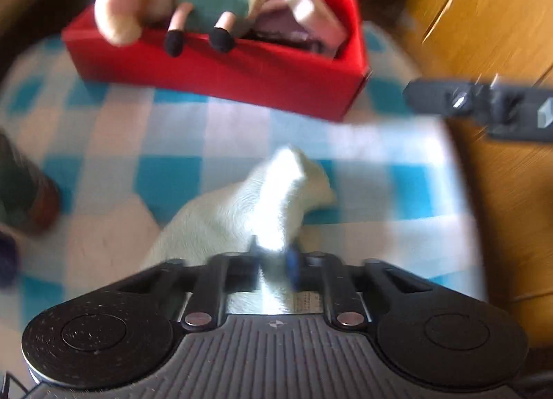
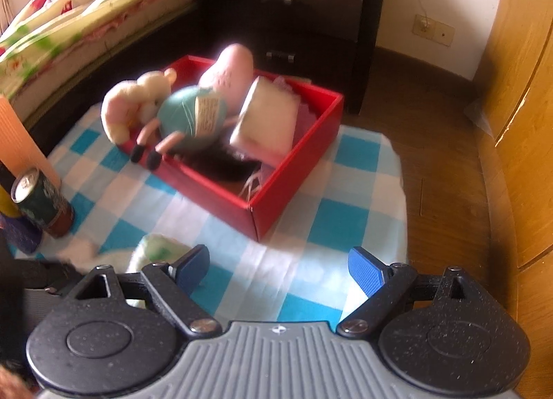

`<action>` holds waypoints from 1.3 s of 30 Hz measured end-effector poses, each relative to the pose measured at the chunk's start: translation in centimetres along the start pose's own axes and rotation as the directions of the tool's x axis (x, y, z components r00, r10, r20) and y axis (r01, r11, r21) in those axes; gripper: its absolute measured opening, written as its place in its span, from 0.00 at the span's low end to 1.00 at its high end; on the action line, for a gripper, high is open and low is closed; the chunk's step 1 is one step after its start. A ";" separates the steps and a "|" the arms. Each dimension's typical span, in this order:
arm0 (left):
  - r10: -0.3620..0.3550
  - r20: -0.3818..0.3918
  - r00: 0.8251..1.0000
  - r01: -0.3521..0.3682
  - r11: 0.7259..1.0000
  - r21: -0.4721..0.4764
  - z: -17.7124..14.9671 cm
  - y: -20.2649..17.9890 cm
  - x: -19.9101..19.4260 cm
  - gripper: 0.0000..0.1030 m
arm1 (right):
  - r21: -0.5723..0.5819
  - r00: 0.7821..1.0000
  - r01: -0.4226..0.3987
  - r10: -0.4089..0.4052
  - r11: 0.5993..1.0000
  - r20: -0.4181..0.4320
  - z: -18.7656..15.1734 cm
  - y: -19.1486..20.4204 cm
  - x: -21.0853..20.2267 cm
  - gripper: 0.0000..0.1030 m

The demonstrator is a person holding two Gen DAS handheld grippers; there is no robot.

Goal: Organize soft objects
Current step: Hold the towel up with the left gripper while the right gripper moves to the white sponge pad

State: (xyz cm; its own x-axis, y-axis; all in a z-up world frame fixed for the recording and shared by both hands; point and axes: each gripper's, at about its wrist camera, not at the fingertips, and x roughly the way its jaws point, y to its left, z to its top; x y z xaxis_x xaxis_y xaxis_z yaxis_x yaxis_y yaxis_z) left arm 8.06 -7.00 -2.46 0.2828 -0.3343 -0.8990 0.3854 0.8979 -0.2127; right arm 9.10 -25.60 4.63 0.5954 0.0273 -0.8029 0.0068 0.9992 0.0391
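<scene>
Lay on the blue-and-white checked cloth (image 1: 179,171), in front of the red box (image 1: 221,70): a white soft toy (image 1: 242,212), pale and furry, its near end pinched between the closed jaws of the left gripper (image 1: 274,260), with only a sliver of blue pad visible beside the white fabric. Showed in the right wrist view only as a pale, greenish-white lump (image 2: 155,250) at the lower left, just past the left finger of the right gripper (image 2: 280,271). Stood wide apart there, both blue pads (image 2: 366,273), with nothing between them but bare cloth. Appeared also in the left view as a dark, blurred bar at the right edge, over the wooden floor (image 1: 501,26). Held several soft things already, the box: a pink plush in a teal dress (image 2: 188,115) draped over the near rim with its black feet hanging outside, a cream plush (image 2: 128,108) beside it, a pale square cushion (image 2: 266,122) leaning on edge, and something dark and furry (image 2: 221,160) low inside. Stood at the cloth's left edge a green drink can (image 2: 41,202), upright, next to an orange roll (image 2: 20,143). Beyond the cloth: a bed with a flowered cover (image 2: 86,8), a dark drawer chest (image 2: 293,19), and a wooden wardrobe (image 2: 518,122) to the right.
</scene>
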 end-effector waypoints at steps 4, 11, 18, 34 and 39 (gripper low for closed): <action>-0.171 0.131 0.977 0.184 0.978 -0.102 0.2 2.1 -6.0 0.02 | 0.011 0.999 -0.017 0.016 1.000 0.050 0.5 0.0 -1.5 0.65; -0.432 0.430 0.793 0.528 0.839 -0.130 -0.7 6.3 -18.0 0.03 | 0.008 0.998 -0.047 0.047 0.999 0.051 0.5 1.3 -1.1 0.65; -0.419 0.520 0.744 0.575 0.798 -0.179 -0.2 8.6 -18.6 0.02 | -0.096 0.997 -0.074 0.071 0.993 -0.032 -0.5 5.3 1.3 0.66; -0.006 0.129 0.992 0.025 0.989 -0.143 -3.8 7.4 -6.4 0.51 | -0.363 0.997 -0.009 -0.020 0.932 -0.076 -0.9 12.5 6.1 0.79; 0.160 0.067 0.985 -0.156 0.986 -0.059 -3.3 5.4 -0.4 0.39 | -0.280 0.996 -0.040 0.015 0.959 -0.092 -0.3 10.7 5.7 0.79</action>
State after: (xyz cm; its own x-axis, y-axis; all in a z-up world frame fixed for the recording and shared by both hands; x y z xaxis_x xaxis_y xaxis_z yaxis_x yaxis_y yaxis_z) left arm 7.15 -1.13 -4.51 0.3991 -0.2052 -0.8937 0.2839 0.9544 -0.0923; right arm 12.36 -14.73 0.27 0.5190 0.0448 -0.8536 -0.2428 0.9652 -0.0970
